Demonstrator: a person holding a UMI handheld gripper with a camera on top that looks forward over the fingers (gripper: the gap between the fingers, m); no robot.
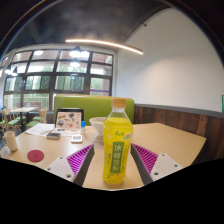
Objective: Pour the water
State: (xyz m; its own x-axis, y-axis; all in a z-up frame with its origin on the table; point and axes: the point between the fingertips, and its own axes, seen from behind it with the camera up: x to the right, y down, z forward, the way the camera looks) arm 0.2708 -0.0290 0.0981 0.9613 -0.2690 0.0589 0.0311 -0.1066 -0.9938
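A plastic bottle point(116, 150) with a yellow label, an orange cap and pale yellow drink stands upright between my fingers. My gripper point(116, 158) is shut on the bottle, with the purple pads point(82, 156) pressing its label from both sides. The bottle's base sits low between the fingers, so I cannot tell whether it rests on the wooden table point(170, 140). Just beyond the bottle's left shoulder is a pale bowl point(98, 123) on the table.
A red round coaster point(36, 155) lies on the table to the left. Further left and back are papers, a small framed card point(70, 120) and cluttered items. A green bench back point(95, 105) runs behind the table, under the windows.
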